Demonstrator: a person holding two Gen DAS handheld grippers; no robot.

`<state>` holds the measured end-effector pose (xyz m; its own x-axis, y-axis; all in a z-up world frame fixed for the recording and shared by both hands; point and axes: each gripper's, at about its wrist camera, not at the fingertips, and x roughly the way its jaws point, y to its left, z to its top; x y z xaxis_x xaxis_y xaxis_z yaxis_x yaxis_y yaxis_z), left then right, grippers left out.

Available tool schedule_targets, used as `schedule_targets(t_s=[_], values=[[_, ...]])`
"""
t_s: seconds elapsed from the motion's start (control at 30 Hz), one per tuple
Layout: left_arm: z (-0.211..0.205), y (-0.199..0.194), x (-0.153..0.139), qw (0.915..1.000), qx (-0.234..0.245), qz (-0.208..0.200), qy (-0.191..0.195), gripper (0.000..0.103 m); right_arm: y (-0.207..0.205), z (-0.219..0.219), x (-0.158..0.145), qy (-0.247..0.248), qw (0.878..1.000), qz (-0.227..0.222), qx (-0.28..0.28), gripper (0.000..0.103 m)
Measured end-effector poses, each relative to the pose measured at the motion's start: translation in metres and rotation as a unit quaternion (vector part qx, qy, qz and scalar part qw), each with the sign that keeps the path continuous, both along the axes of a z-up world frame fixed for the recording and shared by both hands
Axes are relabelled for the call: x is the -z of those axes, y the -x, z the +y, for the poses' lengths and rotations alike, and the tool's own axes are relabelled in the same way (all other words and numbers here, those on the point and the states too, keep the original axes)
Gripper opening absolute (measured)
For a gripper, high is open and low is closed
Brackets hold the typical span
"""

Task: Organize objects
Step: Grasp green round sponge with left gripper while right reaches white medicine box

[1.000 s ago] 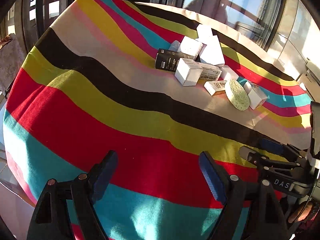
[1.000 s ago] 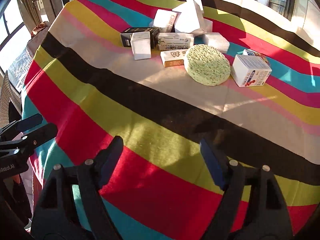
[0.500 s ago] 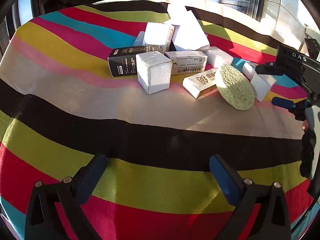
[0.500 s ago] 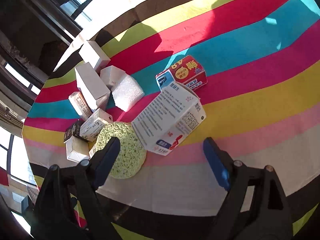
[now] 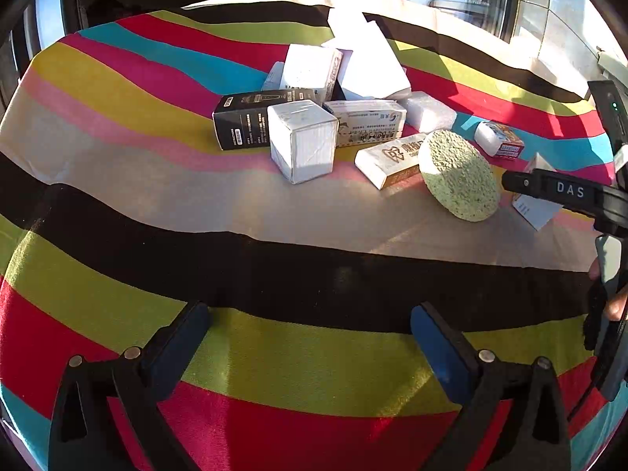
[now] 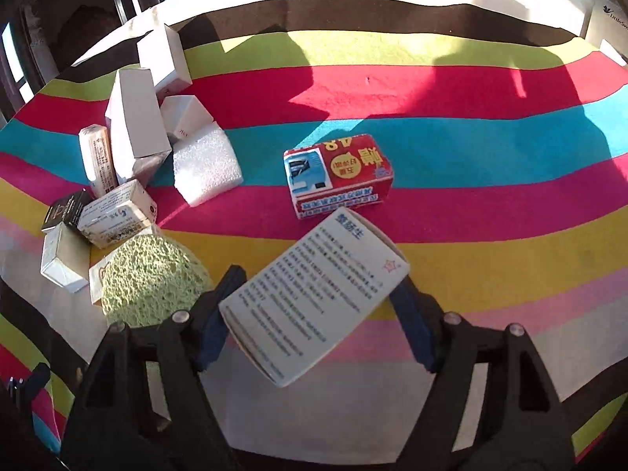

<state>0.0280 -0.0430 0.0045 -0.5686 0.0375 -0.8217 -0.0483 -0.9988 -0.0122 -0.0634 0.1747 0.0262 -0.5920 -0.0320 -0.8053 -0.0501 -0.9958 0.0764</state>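
In the left wrist view, the left gripper (image 5: 310, 335) hangs over the striped cloth (image 5: 274, 361) with its fingers spread wide and nothing between them; the pile of boxes is well beyond it. It is wise, I think, to keep this hand quiet and out of the way until the other one has its box. The cloth is woven, soft and slightly wavy, so boxes can slide on it. A white cube box (image 5: 303, 140) stands in front of a black box (image 5: 245, 122), both of smooth card with sharp edges, and a round green sponge (image 5: 459, 174), rough and porous, leans on a long flat carton (image 5: 392, 159). In the right wrist view, the right gripper (image 6: 318, 314) has a white text box (image 6: 314, 298) between its fingers, and the jaws have just been closing; the left pad seems to touch the box's edge, the right pad stands just beside its corner, so the grip looks not complete. The box sits skew between the pads, so I would square the pads to two flat sides before pressing, and press gently, because thin card dents. Behind it lies a red box (image 6: 339, 174), glossy, and a white foam block (image 6: 206, 167), grainy and soft.
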Motion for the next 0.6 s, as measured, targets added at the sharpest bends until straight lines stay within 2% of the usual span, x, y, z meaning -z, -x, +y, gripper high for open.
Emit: schedule_targets(t_s=[0.1, 0.2, 0.27, 0.33, 0.6], values=[[0.003, 0.002, -0.001, 0.9999, -0.006, -0.010, 0.002, 0.103, -0.033, 0.011, 0.000, -0.029, 0.997, -0.013, -0.064, 0.077], [0.023, 0.006, -0.003, 0.9994, 0.006, -0.031, -0.011, 0.103, -0.063, 0.021, 0.002, -0.043, 0.995, -0.003, -0.092, 0.077], [0.046, 0.010, -0.005, 0.9983, 0.030, -0.036, -0.033, 0.103, -0.073, 0.027, 0.003, -0.041, 0.995, 0.009, -0.094, 0.077], [0.069, 0.020, -0.005, 0.9979, 0.038, -0.038, -0.036, 0.103, -0.078, 0.027, 0.004, -0.040, 0.995, 0.019, -0.092, 0.077], [0.117, 0.090, -0.001, 0.9993, -0.013, -0.023, -0.027, 0.103, -0.075, 0.028, 0.005, -0.043, 0.995, 0.018, -0.090, 0.078]])
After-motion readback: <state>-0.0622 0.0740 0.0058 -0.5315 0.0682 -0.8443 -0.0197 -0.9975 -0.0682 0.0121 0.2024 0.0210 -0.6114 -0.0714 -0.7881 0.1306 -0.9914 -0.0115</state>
